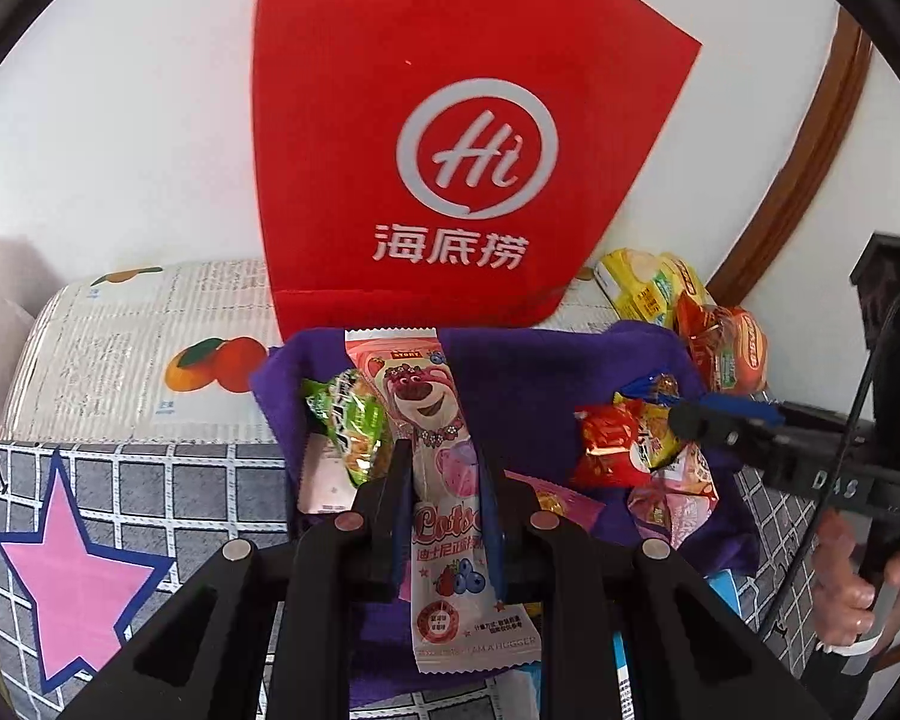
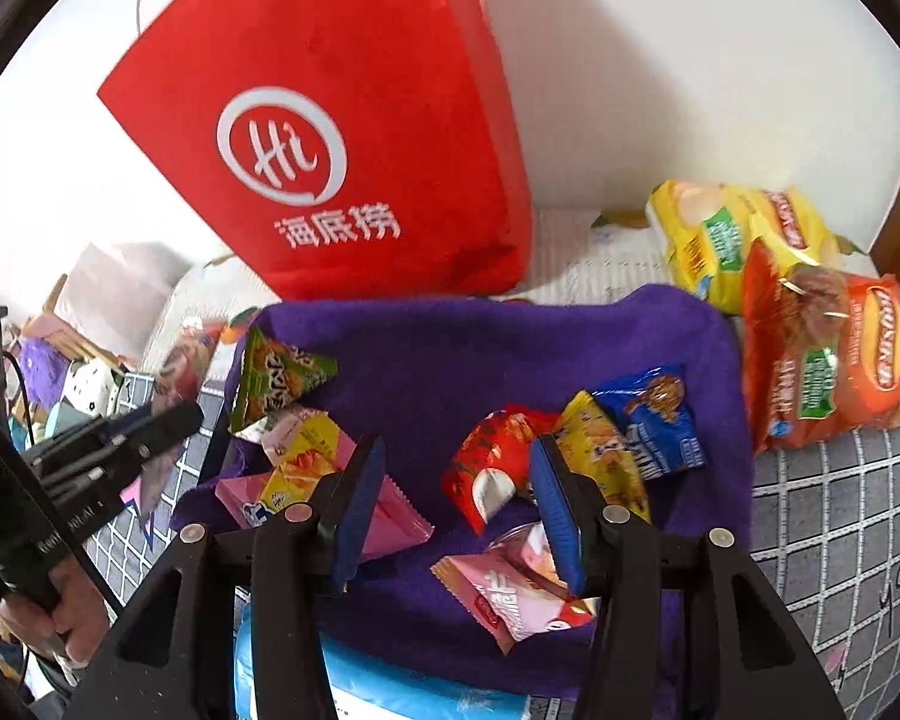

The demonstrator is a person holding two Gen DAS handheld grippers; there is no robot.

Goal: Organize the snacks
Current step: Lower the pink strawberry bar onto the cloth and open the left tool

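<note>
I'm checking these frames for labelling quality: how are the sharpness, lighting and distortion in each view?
Left wrist view: strong fisheye bending with dark corners; the red bag and the pink snack packet in the left hand-held gripper read sharply; even daylight. Right wrist view: same bending; the bag casts a soft shadow on the wall; the other hand-held gripper at the left edge is blurred.
</note>
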